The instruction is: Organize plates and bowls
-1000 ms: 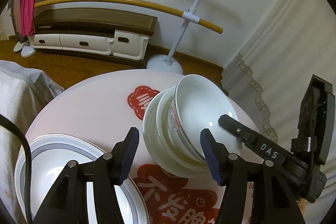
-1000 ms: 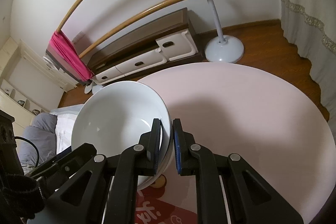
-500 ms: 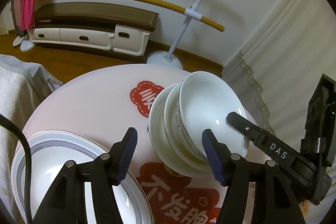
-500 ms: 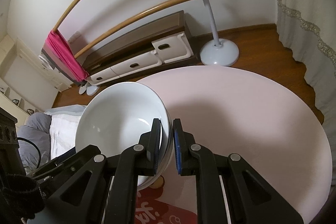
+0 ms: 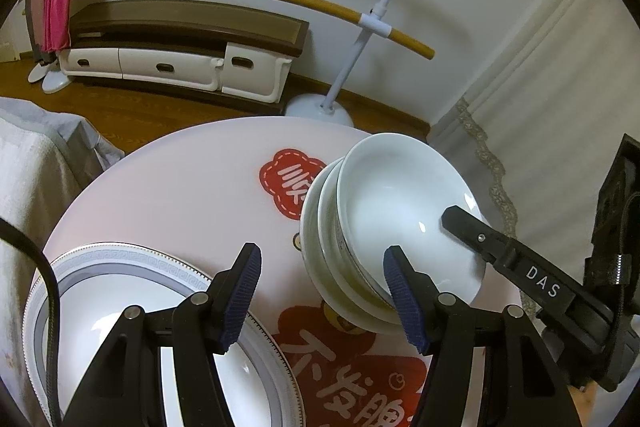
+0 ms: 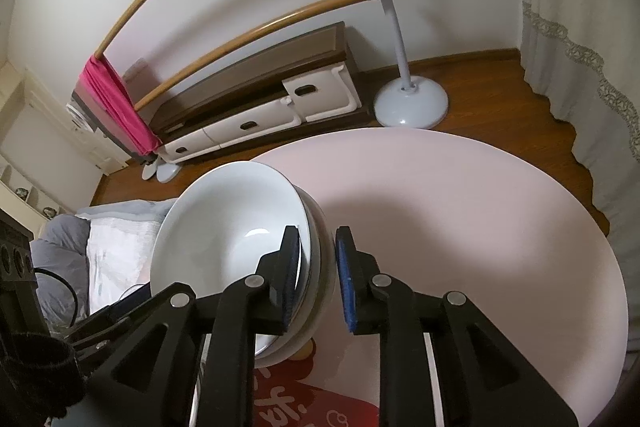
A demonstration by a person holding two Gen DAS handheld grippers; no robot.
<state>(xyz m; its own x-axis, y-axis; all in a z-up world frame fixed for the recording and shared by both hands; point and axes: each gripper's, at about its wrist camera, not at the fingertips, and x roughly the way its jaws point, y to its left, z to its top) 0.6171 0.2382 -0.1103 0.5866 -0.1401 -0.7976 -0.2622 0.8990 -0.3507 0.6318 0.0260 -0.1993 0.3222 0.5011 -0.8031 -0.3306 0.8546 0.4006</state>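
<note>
Since a second ago our right gripper jaws are opening around the top bowl's rim, releasing it onto the stacked bowls on the pink table. Left gripper stands apart, empty. Next we judge: withdraw, address the plate.

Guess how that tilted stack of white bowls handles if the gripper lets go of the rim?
The bowl stack looks glazed and glossy, so probably slippery against the pads. It leans over the table, so it may rock or drop flat as the right gripper opens, with the rim between the jaws. Likely stiff, fragile ceramic; nested bowls could slide against each other.
</note>
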